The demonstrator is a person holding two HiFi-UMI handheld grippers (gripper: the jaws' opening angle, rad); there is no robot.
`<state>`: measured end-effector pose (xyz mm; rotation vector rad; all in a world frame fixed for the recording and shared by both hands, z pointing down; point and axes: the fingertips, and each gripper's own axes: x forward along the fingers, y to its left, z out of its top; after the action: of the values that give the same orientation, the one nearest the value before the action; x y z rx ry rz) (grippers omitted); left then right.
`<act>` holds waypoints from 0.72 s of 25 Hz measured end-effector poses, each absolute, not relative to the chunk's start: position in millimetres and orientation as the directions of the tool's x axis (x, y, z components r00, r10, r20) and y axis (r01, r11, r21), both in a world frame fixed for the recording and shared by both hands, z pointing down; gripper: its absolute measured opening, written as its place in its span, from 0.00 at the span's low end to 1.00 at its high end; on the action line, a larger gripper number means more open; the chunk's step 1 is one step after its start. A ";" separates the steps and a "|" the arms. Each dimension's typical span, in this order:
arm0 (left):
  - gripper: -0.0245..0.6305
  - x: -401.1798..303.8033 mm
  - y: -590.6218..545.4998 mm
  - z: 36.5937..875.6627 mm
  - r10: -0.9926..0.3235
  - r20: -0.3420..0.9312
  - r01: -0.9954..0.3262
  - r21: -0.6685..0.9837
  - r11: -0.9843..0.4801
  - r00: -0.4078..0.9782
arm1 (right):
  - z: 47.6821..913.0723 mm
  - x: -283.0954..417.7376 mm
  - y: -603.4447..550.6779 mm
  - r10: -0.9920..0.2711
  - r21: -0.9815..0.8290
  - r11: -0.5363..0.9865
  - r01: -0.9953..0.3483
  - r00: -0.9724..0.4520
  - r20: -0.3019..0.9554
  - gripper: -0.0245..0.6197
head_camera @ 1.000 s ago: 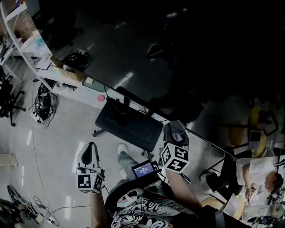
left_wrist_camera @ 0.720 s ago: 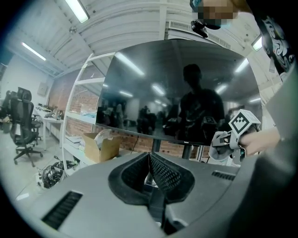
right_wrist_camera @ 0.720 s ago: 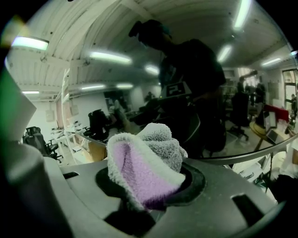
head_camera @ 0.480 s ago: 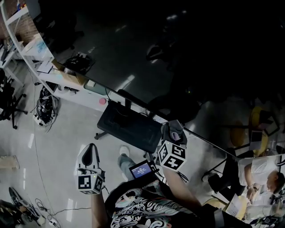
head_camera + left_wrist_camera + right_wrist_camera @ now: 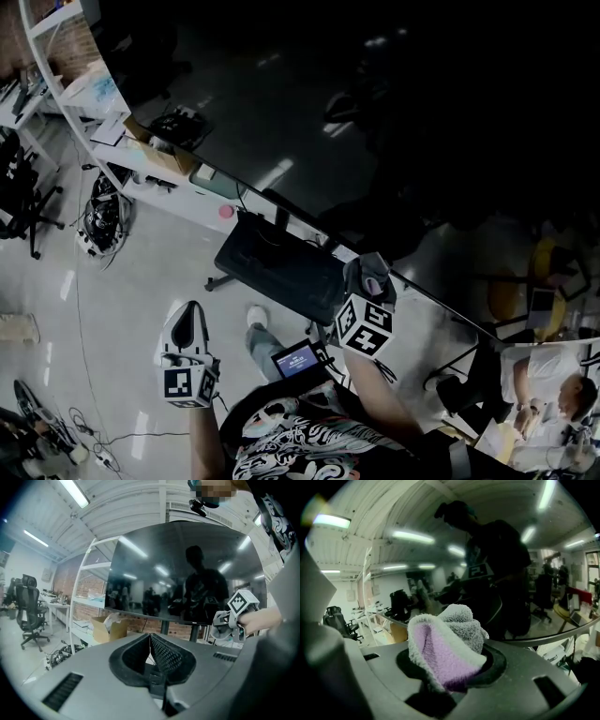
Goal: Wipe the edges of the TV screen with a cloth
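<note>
The big dark TV screen [image 5: 375, 122] fills the top and right of the head view; its lower edge [image 5: 422, 289] runs down to the right. My right gripper [image 5: 368, 272] is shut on a bunched grey and purple cloth [image 5: 443, 646], with the cloth [image 5: 371, 277] right at that lower edge. In the right gripper view the glossy screen [image 5: 515, 578] stands close ahead, showing reflections. My left gripper [image 5: 190, 317] hangs lower left over the floor, away from the TV, its pads [image 5: 161, 653] pressed together on nothing. The left gripper view shows the whole screen [image 5: 187, 569].
The TV's black stand base [image 5: 277, 267] sits on the floor below the screen. A white shelf unit [image 5: 103, 150] with boxes stands at upper left, with cables [image 5: 98, 216] and an office chair [image 5: 19, 187] beside it. A seated person [image 5: 553, 408] is at lower right.
The head view has drifted a little, so the shelf and stand sit slightly further right. Both grippers keep much the same places, the right one still holding the cloth at the lower edge.
</note>
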<state>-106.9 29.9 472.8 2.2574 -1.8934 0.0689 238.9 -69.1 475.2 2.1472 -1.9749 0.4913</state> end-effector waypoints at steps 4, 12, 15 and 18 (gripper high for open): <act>0.06 -116.2 27.9 472.6 -0.974 0.161 -0.983 0.116 -0.144 0.162 | 474.1 229.9 -75.8 -0.932 -0.090 -0.084 -0.992 0.046 0.361 0.36; 0.06 -108.1 8.1 469.1 -0.968 0.169 -0.982 0.042 -0.182 0.187 | 473.9 219.3 -80.5 -0.938 -0.072 -0.059 -0.996 0.031 0.345 0.36; 0.06 -99.7 -7.5 470.4 -0.961 0.171 -0.976 0.039 -0.214 0.217 | 474.7 217.2 -81.1 -0.941 -0.065 -0.054 -0.996 0.029 0.338 0.36; 0.06 -89.5 -21.9 469.5 -0.951 0.182 -0.968 0.036 -0.247 0.249 | 475.6 217.5 -78.8 -0.941 -0.059 -0.048 -0.997 0.026 0.336 0.36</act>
<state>-89.5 -21.9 469.5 2.3682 -1.8341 0.1850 217.5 -78.8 475.6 2.1017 -2.0228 0.4258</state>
